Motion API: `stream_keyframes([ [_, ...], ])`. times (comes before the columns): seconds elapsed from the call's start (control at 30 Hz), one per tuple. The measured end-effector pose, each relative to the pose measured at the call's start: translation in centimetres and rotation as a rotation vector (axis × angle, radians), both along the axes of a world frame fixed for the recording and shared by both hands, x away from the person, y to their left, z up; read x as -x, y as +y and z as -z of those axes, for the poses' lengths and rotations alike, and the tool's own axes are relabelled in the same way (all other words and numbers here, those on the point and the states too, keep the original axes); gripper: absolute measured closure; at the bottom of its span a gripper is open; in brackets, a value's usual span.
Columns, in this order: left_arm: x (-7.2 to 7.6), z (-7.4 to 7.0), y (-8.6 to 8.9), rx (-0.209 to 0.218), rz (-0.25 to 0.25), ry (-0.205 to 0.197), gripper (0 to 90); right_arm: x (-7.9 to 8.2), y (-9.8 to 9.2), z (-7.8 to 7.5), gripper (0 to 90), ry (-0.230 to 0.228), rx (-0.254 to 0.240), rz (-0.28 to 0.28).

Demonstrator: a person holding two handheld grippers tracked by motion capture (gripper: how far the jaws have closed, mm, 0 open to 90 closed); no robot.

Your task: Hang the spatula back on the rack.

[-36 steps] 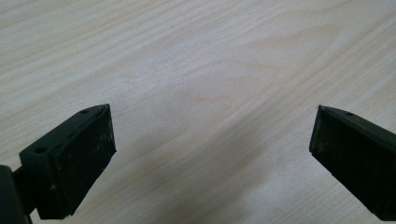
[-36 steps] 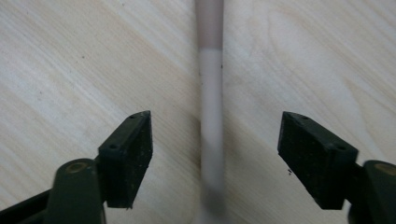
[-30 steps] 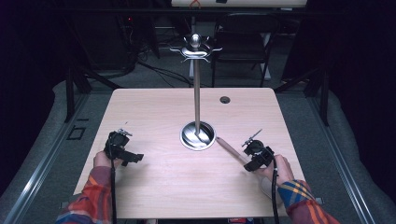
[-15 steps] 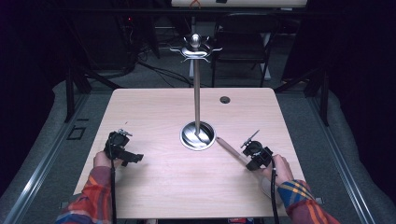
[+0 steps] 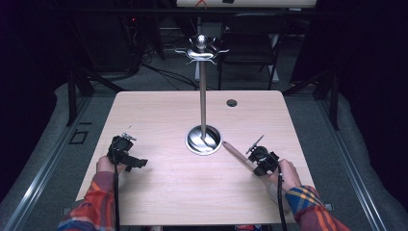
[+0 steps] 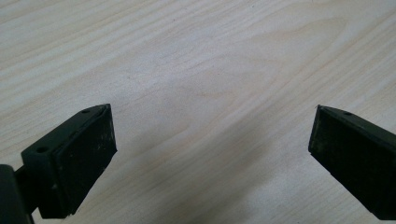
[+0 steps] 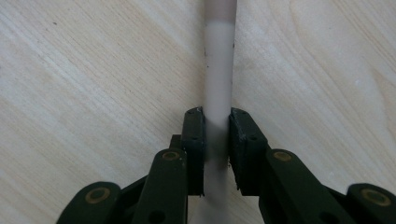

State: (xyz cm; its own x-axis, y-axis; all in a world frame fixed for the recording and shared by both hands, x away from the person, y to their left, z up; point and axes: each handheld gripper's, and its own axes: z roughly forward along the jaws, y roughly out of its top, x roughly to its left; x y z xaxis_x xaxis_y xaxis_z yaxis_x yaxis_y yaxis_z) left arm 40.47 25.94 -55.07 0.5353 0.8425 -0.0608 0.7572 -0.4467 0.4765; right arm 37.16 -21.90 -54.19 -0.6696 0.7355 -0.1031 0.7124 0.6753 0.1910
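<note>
The right gripper [image 7: 216, 149] had its two black jaws closed tight on a slim, pale rod [image 7: 219, 84], pinching it from both sides with no gap visible. In the right gripper view the rod ran straight up between the jaws and on past them, low over the wooden table [image 7: 93, 70]; its far end turned a slightly darker, pinkish-brown tone. It looked smooth, matte, round and even in width, much like a wooden or plastic handle, though what it belonged to could not be told.

Judging by its thinness, the rod was probably light and stiff, and easy to carry in one gripper. A smooth round shaft can roll or swivel between flat pads, so a firm squeeze across its width, as here, seemed the sensible hold. Held near one end, the long free part might droop or swing.

The left gripper [image 6: 210, 154] had its jaws spread wide apart, with nothing between them but bare table.

In the high view, the right gripper [image 5: 262, 161] sat at the right of the table, with the rod [image 5: 235, 151] slanting up and left from it. The rod's far tip lay just beside the round, shiny base of a tall metal stand [image 5: 203, 96] at the table's middle; whether they touched was unclear. The stand carried curved hooks at its top. The left gripper [image 5: 126, 156] rested at the table's left, well apart from the stand.
</note>
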Motion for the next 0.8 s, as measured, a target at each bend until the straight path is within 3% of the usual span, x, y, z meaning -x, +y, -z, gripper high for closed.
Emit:
stream_keyframes([
  [0.2,0.0,0.1,0.0,-0.002,0.005,0.004,0.7,0.1,0.1,0.2,78.1,-0.018,-0.009,0.010],
  [0.33,0.0,0.1,0.0,-0.001,0.003,0.003,0.7,0.0,0.1,0.0,78.5,-0.002,0.009,0.011],
  [0.53,0.0,0.0,0.0,-0.002,0.003,0.003,0.7,0.2,0.0,-0.4,78.7,-0.024,-0.021,0.037],
  [0.57,0.0,0.0,0.0,-0.003,0.004,0.004,0.7,0.2,-0.1,-0.4,78.7,-0.028,-0.049,0.041],
  [0.6,0.0,0.0,0.0,-0.002,0.006,0.003,0.7,0.3,-0.1,-0.7,78.7,-0.032,-0.028,0.039],
  [0.8,0.0,0.0,0.0,-0.002,0.005,0.003,0.7,0.7,0.1,-1.5,78.7,-0.060,-0.053,0.034],
])
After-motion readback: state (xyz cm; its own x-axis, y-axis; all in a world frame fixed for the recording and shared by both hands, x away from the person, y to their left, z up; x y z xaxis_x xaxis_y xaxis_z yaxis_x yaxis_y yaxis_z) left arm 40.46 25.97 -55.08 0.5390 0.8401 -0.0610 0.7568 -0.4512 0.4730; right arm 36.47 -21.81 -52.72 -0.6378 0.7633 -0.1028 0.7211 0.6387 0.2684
